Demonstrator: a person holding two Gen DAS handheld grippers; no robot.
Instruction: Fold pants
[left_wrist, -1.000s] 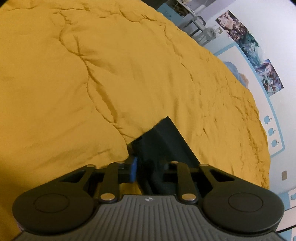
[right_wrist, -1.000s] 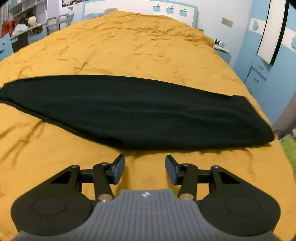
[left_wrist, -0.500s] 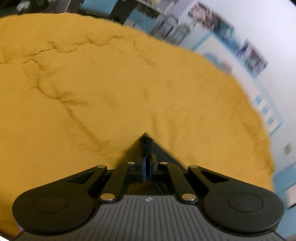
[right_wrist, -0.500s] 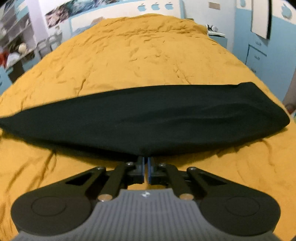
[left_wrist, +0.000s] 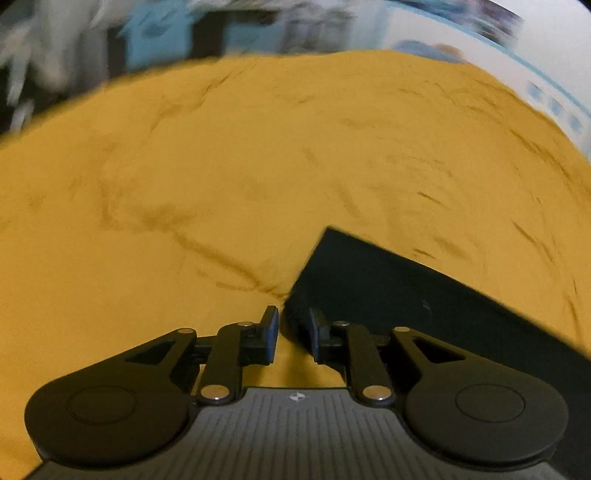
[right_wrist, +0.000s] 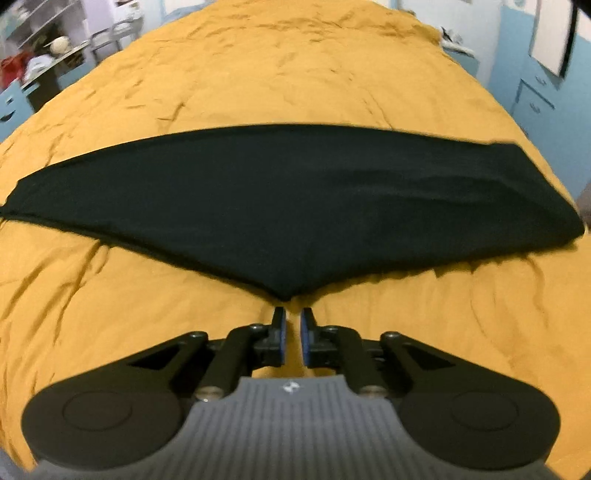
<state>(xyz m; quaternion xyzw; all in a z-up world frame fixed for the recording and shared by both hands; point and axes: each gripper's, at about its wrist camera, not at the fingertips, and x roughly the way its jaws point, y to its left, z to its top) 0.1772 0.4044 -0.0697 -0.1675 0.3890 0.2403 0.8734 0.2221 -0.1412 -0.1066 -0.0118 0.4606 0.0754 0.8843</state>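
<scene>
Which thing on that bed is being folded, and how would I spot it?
Start at the big mustard-yellow bedspread that fills the view. Across its middle lies one long black strip of cloth, the pants. It is the only dark, smooth thing on that wrinkled yellow cover.

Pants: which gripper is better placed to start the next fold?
Left, probably. The left gripper is open at a corner of the pants, at their end. The right gripper sits mid-length, just off the edge, its gap narrow.

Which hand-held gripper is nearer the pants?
Left. The left hand-held gripper has the pants corner between its open fingers; the right hand-held gripper sits just short of the pulled edge.
</scene>
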